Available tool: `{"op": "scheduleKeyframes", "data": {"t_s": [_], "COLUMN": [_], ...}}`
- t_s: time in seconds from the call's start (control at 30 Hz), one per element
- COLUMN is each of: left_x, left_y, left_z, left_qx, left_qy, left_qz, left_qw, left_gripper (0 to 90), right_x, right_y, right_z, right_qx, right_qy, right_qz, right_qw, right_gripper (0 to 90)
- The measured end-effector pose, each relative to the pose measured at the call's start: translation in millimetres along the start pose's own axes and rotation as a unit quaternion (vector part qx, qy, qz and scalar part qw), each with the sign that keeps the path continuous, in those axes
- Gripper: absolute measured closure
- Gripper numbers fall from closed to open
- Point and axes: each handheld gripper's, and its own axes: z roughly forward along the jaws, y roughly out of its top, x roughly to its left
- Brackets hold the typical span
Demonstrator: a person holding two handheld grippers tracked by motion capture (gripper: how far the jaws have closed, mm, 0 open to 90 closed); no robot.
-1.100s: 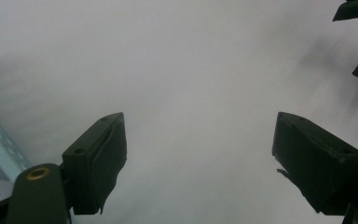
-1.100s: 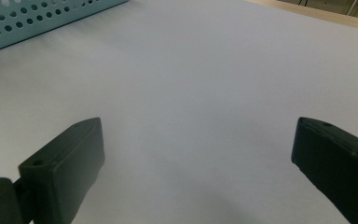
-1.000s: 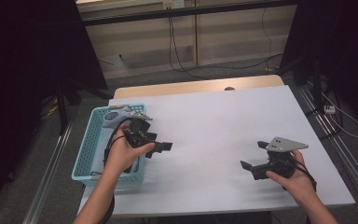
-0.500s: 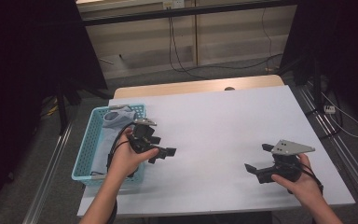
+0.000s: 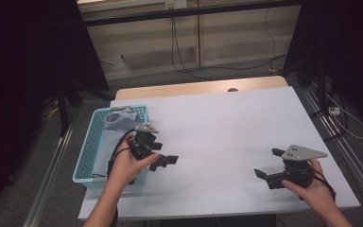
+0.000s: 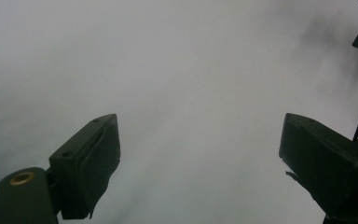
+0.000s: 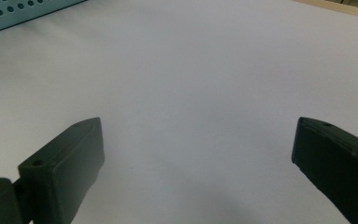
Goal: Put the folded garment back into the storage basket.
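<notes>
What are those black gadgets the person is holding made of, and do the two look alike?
Both are black, blocky handheld tools ending in two thick jaws with flat pads. The left gripper trails a black cable beside the hand, and a small grey plate sits on top. The right gripper carries a larger grey three-cornered plate. The forearms show no sleeves.

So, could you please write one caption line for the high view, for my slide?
Two hand-held grippers, left and right, both open over a white table; blue basket holds grey cloth.
</notes>
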Motion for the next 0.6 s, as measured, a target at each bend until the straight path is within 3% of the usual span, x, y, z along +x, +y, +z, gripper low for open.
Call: {"op": "scheduleKeyframes", "data": {"t_s": [0.6], "left_x": [-6.6], "left_y": [-16.4], "left_z": [8.4], "left_qx": [-0.005], "left_qy": [-0.017], "left_qz": [0.013], "left_qw": [0.9998], "left_gripper": [12.2], "right_x": [-2.3], "right_y": [-10.8], "right_z": [-8.0], "right_qx": [-0.009], "right_qy": [-0.002], "right_qz": [0.012], "right_qw": [0.9999], "right_gripper": [1.6]}}
